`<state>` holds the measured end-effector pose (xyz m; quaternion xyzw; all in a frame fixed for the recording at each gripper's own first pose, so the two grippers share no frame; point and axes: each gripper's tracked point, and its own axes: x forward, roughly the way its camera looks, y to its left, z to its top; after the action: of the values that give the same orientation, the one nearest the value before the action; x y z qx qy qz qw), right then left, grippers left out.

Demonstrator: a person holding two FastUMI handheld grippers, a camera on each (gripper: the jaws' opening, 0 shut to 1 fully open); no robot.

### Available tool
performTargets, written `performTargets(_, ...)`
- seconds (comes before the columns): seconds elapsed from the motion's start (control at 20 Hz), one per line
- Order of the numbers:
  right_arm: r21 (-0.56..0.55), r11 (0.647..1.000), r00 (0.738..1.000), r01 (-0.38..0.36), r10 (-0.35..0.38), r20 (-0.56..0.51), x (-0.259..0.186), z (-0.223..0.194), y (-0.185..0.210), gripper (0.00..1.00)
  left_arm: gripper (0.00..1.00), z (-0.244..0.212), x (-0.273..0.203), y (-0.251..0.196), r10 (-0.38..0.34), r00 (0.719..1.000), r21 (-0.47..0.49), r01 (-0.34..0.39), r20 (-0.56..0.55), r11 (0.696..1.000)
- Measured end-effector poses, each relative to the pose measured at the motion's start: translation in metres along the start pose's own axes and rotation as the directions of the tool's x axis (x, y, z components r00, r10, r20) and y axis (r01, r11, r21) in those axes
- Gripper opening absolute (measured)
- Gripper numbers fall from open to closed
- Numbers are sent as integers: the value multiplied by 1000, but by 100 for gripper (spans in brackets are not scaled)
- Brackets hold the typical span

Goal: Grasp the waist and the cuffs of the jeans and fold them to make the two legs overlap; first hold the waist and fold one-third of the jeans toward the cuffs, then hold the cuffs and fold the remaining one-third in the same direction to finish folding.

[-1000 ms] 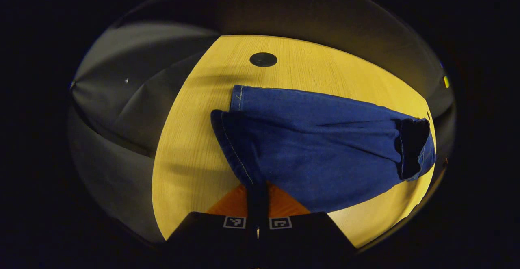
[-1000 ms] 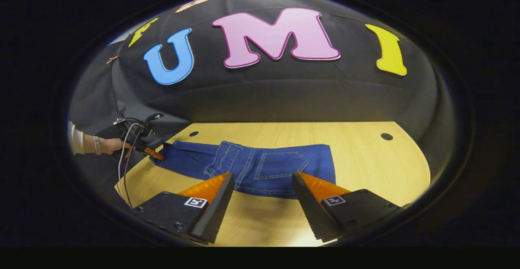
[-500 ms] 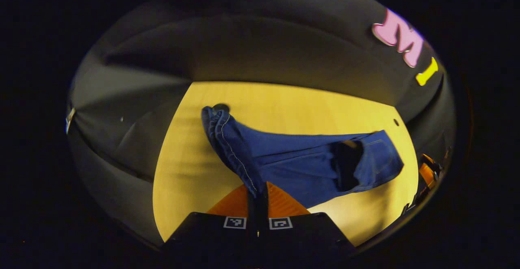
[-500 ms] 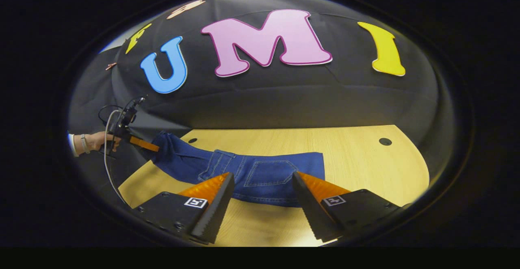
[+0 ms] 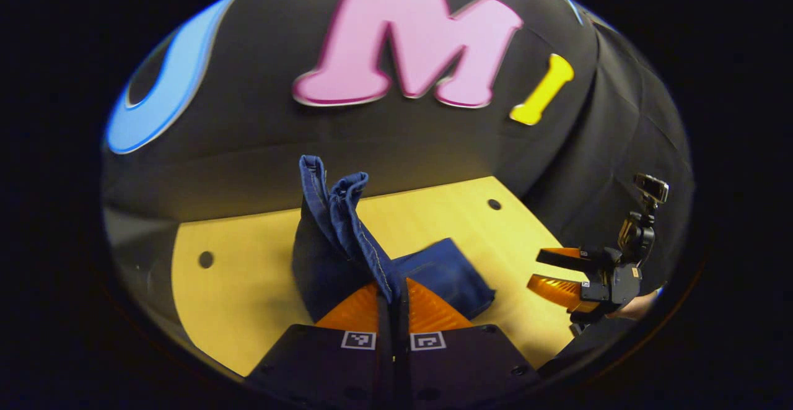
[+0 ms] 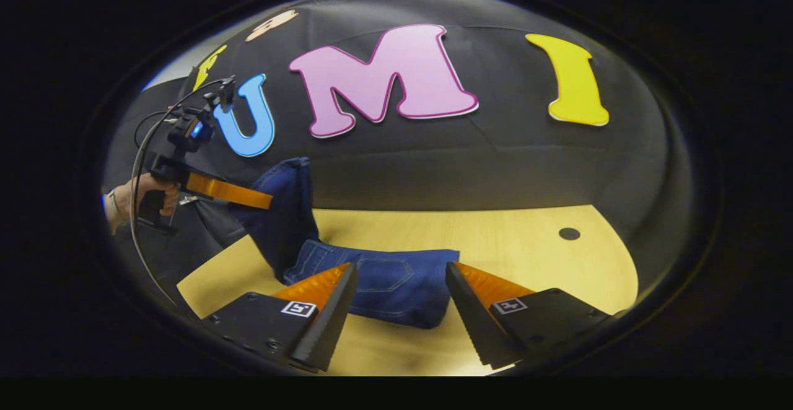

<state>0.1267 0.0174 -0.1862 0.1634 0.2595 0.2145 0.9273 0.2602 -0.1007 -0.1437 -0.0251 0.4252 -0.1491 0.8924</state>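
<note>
The blue jeans [image 6: 384,286] lie on the wooden table [image 6: 526,243] with their waist part flat and a back pocket facing up. The leg end [image 6: 282,212] rises steeply off the table, and my left gripper [image 6: 266,200], held by a hand [image 6: 139,190], is shut on it. In the left gripper view the left gripper [image 5: 393,289] pinches the cuff edge, and the cuffs [image 5: 334,196] stick up above its fingers. My right gripper [image 6: 400,267] stands open just in front of the waist part, touching nothing. It appears open too in the left gripper view, as the right gripper [image 5: 536,267].
Round cable holes sit in the table at the far right [image 6: 568,233] and in the left gripper view at two corners [image 5: 205,259] [image 5: 494,204]. Black cloth walls close the booth on all sides. A cable [image 6: 139,168] hangs from the left gripper.
The left gripper has lifted the cuff end high off the table and swung it toward the waist part. The right gripper stays open, almost still.
</note>
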Motion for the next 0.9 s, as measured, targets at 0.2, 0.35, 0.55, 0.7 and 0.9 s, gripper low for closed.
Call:
performTargets(0.2,-66,998,1000,20,-19,19,-20,5,-32,87,6,-26,75,-29,-24,994,21,27,-102,999)
performTargets(0.35,-74,997,999,33,-32,12,-31,-2,-50,87,6,-69,118,-29,64,975,79,-48,-213,996)
performTargets(0.55,-53,998,999,40,-39,11,-41,-7,-61,87,7,-130,146,-16,203,912,196,-140,-357,971)
performTargets(0.7,-57,997,999,48,-47,13,-48,-9,-63,87,15,-128,151,-23,210,923,225,-141,-322,964)
performTargets(0.9,-51,995,995,87,-85,53,-61,4,-57,79,74,-115,135,-22,192,953,123,-167,-233,978)
